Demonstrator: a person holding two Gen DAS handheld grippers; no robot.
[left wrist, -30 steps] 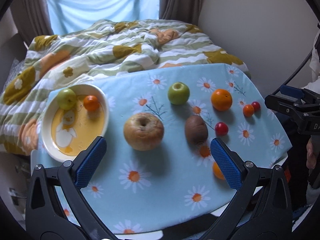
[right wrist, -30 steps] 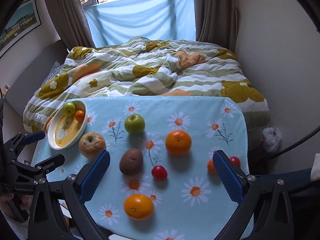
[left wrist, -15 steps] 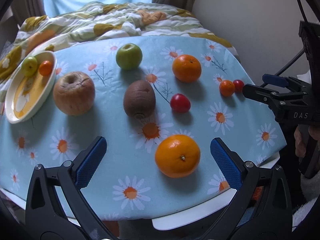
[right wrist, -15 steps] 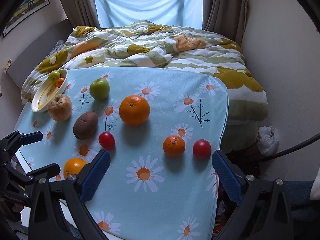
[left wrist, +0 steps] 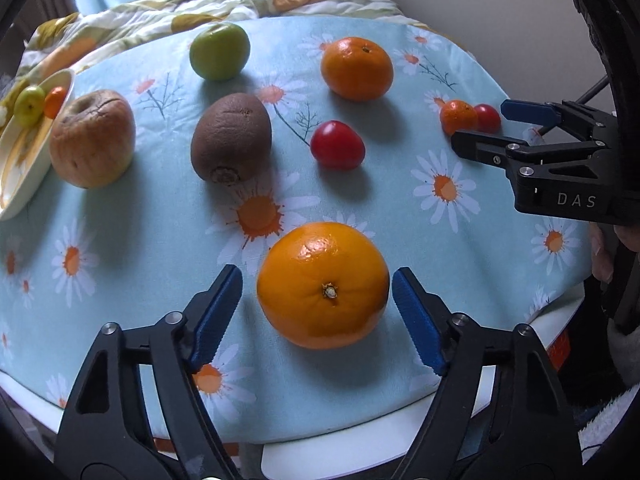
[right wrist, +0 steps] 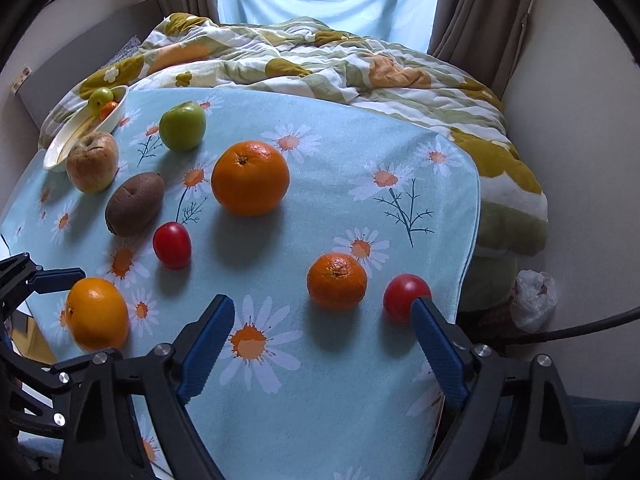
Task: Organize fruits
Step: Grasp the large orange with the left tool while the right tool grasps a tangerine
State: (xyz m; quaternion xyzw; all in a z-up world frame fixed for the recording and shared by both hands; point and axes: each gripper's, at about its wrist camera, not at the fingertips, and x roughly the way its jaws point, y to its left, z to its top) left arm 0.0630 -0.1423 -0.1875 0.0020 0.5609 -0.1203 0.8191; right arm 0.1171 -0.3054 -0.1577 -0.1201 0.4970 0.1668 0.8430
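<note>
Fruit lies on a daisy-print blue cloth. My left gripper (left wrist: 316, 280) points down at a large orange (left wrist: 323, 285) near the front edge. Its jaws are closing with the orange between them, a small gap on each side. My right gripper (right wrist: 322, 304) hangs over the right edge, jaws closing, nothing pressed. A small mandarin (right wrist: 337, 280) sits just ahead of its fingertips, and a red tomato (right wrist: 404, 294) lies by the right one. Farther back lie a second orange (right wrist: 250, 178), a red tomato (right wrist: 172, 245), a kiwi (right wrist: 134, 204), a green apple (right wrist: 182, 125) and a wrinkled apple (right wrist: 92, 167).
A white plate (left wrist: 16, 184) at the far left holds a small green fruit (left wrist: 30, 100) and a small orange one (left wrist: 54, 101). A rumpled quilt (right wrist: 320, 60) on a bed lies behind the table. A plastic bag (right wrist: 534, 300) sits on the floor at the right.
Both grippers have come down toward the table and their jaws have narrowed. The left moved from the wrinkled apple to the near orange; the right moved toward the mandarin and tomato.
</note>
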